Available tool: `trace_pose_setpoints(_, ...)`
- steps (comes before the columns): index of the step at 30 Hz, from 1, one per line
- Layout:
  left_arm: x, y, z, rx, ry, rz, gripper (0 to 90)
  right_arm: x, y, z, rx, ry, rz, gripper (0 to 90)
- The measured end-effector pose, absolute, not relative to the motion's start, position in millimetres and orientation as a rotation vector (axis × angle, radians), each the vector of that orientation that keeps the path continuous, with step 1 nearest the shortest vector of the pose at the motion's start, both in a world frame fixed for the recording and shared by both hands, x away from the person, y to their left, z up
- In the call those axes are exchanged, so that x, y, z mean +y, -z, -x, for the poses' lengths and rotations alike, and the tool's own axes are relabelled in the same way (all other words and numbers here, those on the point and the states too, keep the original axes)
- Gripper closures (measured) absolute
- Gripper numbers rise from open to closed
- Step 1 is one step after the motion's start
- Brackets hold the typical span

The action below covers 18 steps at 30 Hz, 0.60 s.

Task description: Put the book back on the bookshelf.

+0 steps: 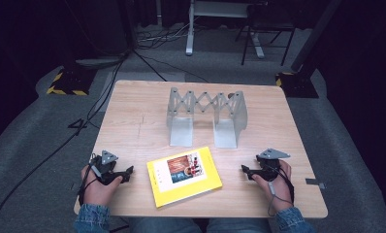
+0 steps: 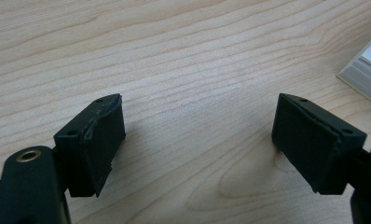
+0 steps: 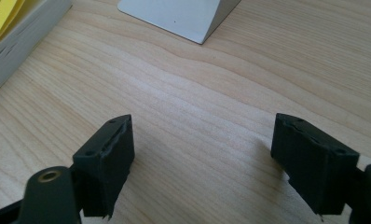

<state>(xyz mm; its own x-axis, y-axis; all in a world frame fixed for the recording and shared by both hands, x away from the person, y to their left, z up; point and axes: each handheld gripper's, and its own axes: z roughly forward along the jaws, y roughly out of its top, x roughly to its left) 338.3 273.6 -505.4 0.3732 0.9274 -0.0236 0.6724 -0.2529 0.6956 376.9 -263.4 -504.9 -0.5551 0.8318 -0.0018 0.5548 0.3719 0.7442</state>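
Observation:
A yellow book (image 1: 184, 176) with a picture on its cover lies flat near the table's front edge, between my two hands. Behind it stands a grey metal expanding bookend rack (image 1: 205, 116). My left gripper (image 1: 128, 173) rests on the table to the left of the book, open, with bare wood between its pads (image 2: 102, 140); the book's page edge (image 2: 366, 74) shows at the right of its view. My right gripper (image 1: 244, 171) rests to the right of the book, open and holding nothing; its view shows the book's corner (image 3: 11, 32) and a foot of the rack (image 3: 183, 14).
The wooden table (image 1: 133, 126) stands on grey carpet. Cables run across the floor at the left, and stands with yellow-black bases (image 1: 65, 85) sit past the far corners. A small metal piece (image 1: 315, 183) lies at the table's right edge.

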Motion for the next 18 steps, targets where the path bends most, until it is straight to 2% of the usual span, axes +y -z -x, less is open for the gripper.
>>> trace_pose_setpoints(15, 272.8, 505.4, -336.8, 1.376, -0.524, -2.003, 18.4, -263.1, 505.0, -376.7, 2.269, -1.009, -1.197, 20.6)
trace_pose_setpoints(18, 274.7, 502.8, -335.3, 1.386, -0.429, -1.935, 23.1, -263.0, 504.9, -376.5, 2.271, -1.010, -1.195, 20.7)
